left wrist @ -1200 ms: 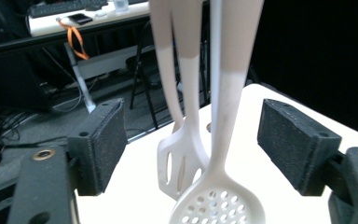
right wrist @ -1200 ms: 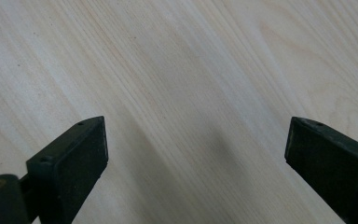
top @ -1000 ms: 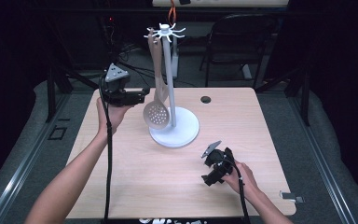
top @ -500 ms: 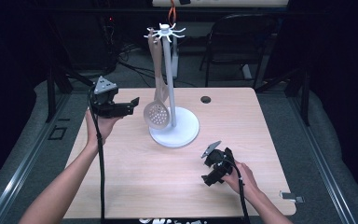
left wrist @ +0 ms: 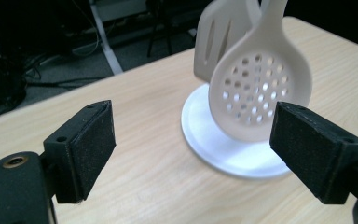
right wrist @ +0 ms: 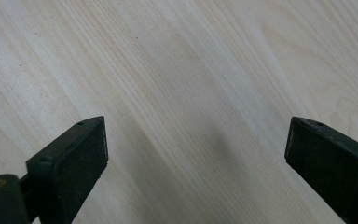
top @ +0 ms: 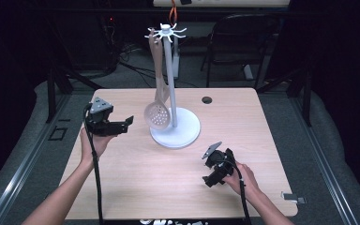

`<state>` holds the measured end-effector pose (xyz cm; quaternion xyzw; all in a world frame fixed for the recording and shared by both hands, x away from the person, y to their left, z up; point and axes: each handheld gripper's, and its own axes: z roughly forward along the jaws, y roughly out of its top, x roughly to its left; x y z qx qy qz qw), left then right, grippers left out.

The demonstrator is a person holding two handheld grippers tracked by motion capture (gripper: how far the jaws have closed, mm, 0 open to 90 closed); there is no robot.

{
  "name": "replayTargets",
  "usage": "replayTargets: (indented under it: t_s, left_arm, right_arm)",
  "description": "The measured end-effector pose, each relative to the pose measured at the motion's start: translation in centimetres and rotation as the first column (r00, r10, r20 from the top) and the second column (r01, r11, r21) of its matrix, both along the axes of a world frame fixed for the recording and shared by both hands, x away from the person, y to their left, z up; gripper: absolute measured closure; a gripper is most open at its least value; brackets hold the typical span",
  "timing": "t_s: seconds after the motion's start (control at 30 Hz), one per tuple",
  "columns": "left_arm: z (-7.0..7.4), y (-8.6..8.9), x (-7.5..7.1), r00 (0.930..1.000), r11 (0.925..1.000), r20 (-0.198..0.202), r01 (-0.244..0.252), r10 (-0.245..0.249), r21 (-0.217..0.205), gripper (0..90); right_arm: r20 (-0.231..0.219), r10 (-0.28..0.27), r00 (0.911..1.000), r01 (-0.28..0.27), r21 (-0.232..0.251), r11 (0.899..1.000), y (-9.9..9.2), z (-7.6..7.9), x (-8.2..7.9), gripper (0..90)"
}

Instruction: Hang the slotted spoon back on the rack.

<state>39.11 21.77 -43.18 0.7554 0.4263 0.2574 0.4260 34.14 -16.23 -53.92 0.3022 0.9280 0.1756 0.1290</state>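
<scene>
On the wooden desk [top: 136,183] a white utensil stand [top: 170,84] rises from a round white base [top: 180,136] a little left of the middle, toward the far half. From one of the hooks at its top hangs a pale slotted spoon [top: 158,114], its long handle running down beside the pole and its perforated bowl ending just above the base on the left side. In the left gripper view a second utensil, a slotted turner [left wrist: 221,35], hangs just behind the slotted spoon [left wrist: 260,91].

The left tongs [top: 130,123] are held off the desk at the left, pointing right toward the spoon's bowl and near it but not touching. Their jaws stand wide, with nothing between them; the spoon's bowl sits beyond the right-hand pad [left wrist: 314,149]. The person's left hand [top: 93,143] supports these tongs from below, and a black cable [top: 96,183] trails back along the forearm.

The right tongs [top: 214,166] lie low over the near right part of the desk, well apart from the stand, gripped by the right hand [top: 241,178]. In the right gripper view their jaws are spread wide over bare wood grain, holding nothing.

A small dark round hole [top: 207,100] marks the desk's far right area.
</scene>
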Motion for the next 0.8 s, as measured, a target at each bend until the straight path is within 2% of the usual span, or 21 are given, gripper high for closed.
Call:
replayTargets:
  t_s: [0.1,0.27,0.53,0.8]
  left_arm:
    - [-0.9,0.3,-0.3,0.9998,1.0,-0.021,-0.003,0.003,0.002,13.8]
    - [-2.3,0.7,-0.8,0.9983,1.0,-0.058,-0.005,0.005,0.008,13.8]
    - [-4.4,1.0,-1.3,0.9934,0.9999,-0.114,-0.007,0.009,0.011,13.7]
    - [-5.8,1.3,-1.6,0.9893,0.9997,-0.145,-0.013,0.016,0.02,13.6]
  right_arm:
    - [0.002,0.001,1.0,-0.001,-0.013,1.0,0.0,0.1,0.0,5.4]
    - [0.0,0.001,1.0,-0.001,-0.001,1.0,0.1,0.0,0.0,5.4]
    - [0.002,0.006,1.0,-0.006,-0.018,1.0,0.1,0.1,0.0,5.4]
    - [0.0,0.007,1.0,-0.007,-0.02,1.0,0.2,0.0,0.0,5.4]
